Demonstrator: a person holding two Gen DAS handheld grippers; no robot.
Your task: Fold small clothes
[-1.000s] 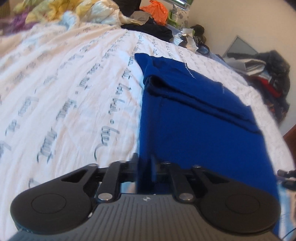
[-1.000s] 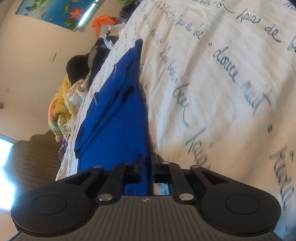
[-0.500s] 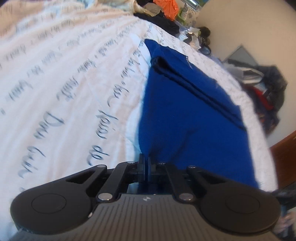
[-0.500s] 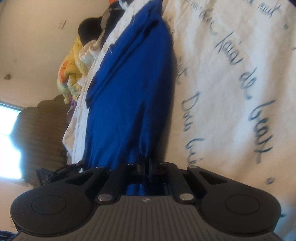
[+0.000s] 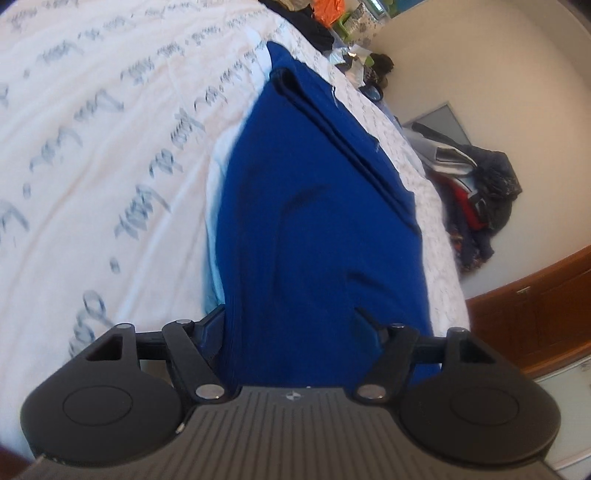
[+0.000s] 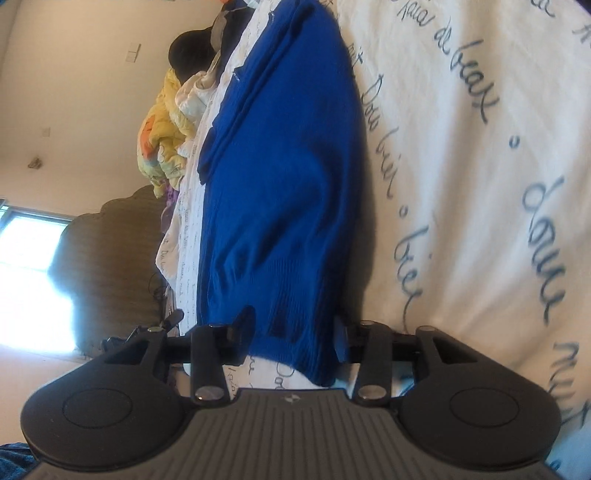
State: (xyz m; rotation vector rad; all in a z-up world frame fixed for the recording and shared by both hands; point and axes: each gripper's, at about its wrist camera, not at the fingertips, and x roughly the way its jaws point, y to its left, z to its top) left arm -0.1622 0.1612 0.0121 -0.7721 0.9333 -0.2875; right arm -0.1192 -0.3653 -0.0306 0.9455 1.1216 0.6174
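A blue garment (image 5: 317, 206) lies lengthways on the white bedsheet (image 5: 92, 122), with a folded layer along its far edge. My left gripper (image 5: 293, 325) is open, its jaws standing wide on either side of the garment's near edge. In the right wrist view the same blue garment (image 6: 284, 177) stretches away from my right gripper (image 6: 291, 332), which is also open with the garment's ribbed hem lying between its spread jaws. The fabric hides both grippers' fingertips.
The sheet (image 6: 480, 147) carries blue script writing. A pile of dark and orange clothes (image 5: 321, 14) lies at the bed's far end. More clothes (image 5: 476, 195) are heaped by the wall. A yellow blanket (image 6: 162, 133) and a headboard (image 6: 118, 251) stand at the other side.
Both grippers were shut on the garment's near edge and have now opened wide, letting it go. The garment now lies settled lower on the bed.
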